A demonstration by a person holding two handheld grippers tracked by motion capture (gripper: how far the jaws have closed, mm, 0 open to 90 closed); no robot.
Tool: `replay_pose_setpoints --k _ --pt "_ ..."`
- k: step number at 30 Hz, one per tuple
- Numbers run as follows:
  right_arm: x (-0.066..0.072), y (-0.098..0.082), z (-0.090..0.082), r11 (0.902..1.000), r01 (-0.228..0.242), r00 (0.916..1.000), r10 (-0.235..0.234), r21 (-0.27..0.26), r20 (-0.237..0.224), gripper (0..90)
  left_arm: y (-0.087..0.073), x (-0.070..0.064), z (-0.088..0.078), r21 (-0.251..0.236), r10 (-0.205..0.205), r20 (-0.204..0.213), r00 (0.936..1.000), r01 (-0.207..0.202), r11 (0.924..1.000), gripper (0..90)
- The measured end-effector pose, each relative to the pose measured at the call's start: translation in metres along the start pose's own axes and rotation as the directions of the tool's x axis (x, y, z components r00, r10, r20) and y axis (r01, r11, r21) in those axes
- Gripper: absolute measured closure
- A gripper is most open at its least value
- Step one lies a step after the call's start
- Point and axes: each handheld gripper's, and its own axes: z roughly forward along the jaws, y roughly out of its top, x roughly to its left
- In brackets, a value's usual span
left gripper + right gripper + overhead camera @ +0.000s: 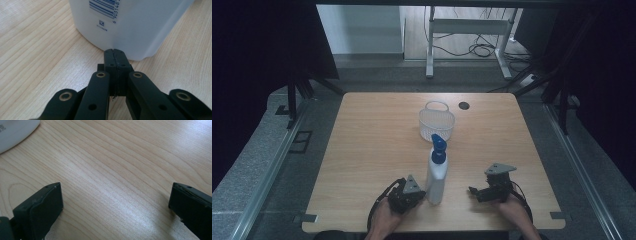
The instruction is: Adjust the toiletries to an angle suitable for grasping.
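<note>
Wooden worktop (377, 150) is carrying a tall white spray bottle (437, 175) with a blue top, standing upright near the front, where the left gripper (115, 53) is touching its base with jaws closed on nothing and the right gripper (473, 191) is waiting nearby with jaws wide open, so lifting is not yet starting.

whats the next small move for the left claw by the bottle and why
Probably open the left claw before easing forward: its jaws are shut together, tips right at the base of the bottle, with nothing between them. The bottle stands upright on the table, and shut jaws could only push it, not grip it.
</note>
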Motion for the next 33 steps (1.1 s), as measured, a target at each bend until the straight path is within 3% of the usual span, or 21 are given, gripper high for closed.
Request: replay_pose_setpoints --k 33 --pt "0.0 0.0 0.0 1.0 -0.001 1.0 0.001 -0.001 0.001 0.0 0.013 -0.019 0.011 -0.023 0.024 0.062 0.9978 -0.023 0.9995 89.1"
